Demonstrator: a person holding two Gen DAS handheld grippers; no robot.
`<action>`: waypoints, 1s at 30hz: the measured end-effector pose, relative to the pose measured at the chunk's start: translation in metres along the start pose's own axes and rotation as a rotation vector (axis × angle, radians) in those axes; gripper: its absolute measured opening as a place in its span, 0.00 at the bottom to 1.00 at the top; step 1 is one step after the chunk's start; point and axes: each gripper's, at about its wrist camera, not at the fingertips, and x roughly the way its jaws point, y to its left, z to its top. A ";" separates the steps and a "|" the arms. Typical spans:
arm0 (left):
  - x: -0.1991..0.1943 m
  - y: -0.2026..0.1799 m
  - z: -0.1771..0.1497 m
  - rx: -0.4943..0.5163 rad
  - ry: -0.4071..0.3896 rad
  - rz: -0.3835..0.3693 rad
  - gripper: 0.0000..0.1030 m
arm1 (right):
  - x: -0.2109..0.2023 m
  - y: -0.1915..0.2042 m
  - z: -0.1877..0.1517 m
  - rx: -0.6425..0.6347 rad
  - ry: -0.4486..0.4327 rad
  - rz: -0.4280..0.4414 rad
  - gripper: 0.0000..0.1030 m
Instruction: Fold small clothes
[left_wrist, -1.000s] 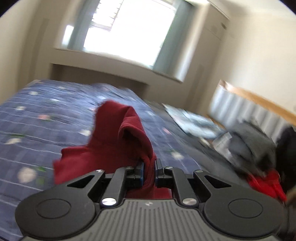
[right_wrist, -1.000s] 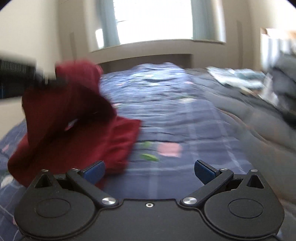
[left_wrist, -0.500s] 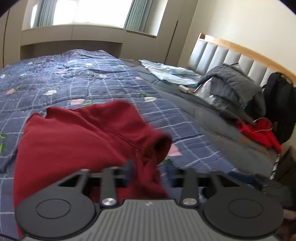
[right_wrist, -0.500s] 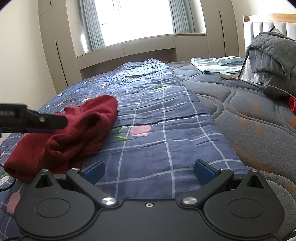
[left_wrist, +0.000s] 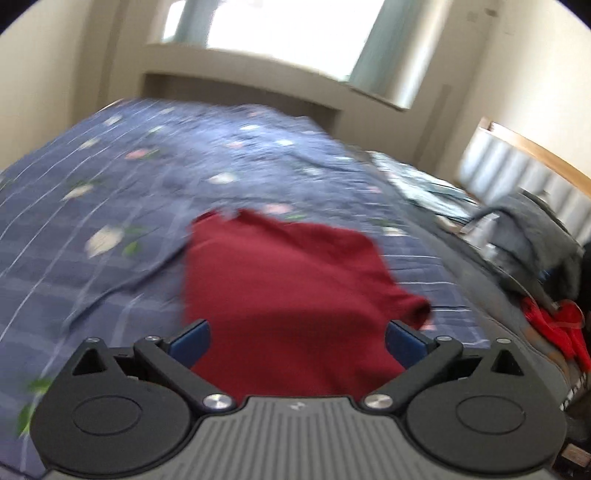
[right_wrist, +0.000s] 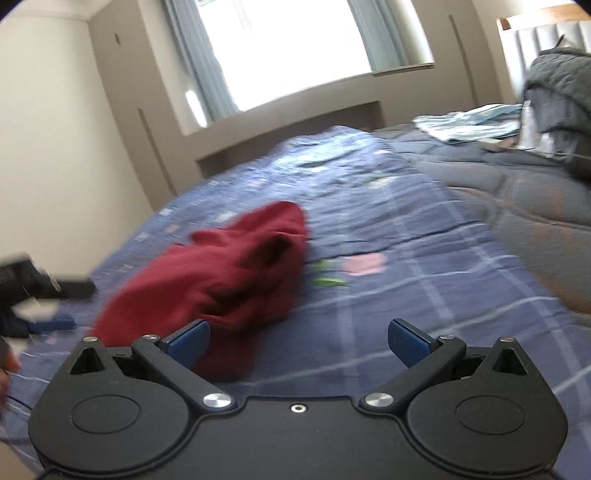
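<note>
The garment (left_wrist: 280, 291) in front of you is a plain dark red, with no print that shows. It lies on a bedspread (left_wrist: 122, 206) of dusky blue crossed by thin pale lines in a check, dotted with pink and white flowers on green leaves. Your left gripper (left_wrist: 295, 341) has black arms, blue pads and a ribbed grey body; your right gripper (right_wrist: 297, 341) is black with the same blue pads. To the right, the mattress (right_wrist: 517, 192) is quilted dark grey, the jacket (left_wrist: 535, 236) on it grey, and the cloth (left_wrist: 554, 328) below it bright red. The folded fabric (right_wrist: 469, 123) is pale blue, the curtains (right_wrist: 207, 70) grey-blue, the walls (right_wrist: 55, 147) cream.
</note>
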 end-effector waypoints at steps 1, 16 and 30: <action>-0.002 0.012 -0.003 -0.038 0.007 0.015 0.99 | 0.001 0.006 0.001 0.006 -0.004 0.022 0.95; 0.015 0.074 -0.027 -0.307 0.101 -0.097 0.31 | 0.014 0.055 0.003 0.019 -0.007 0.031 0.15; 0.009 0.095 -0.051 -0.350 0.061 -0.125 0.18 | 0.011 0.057 -0.027 -0.018 0.035 0.026 0.16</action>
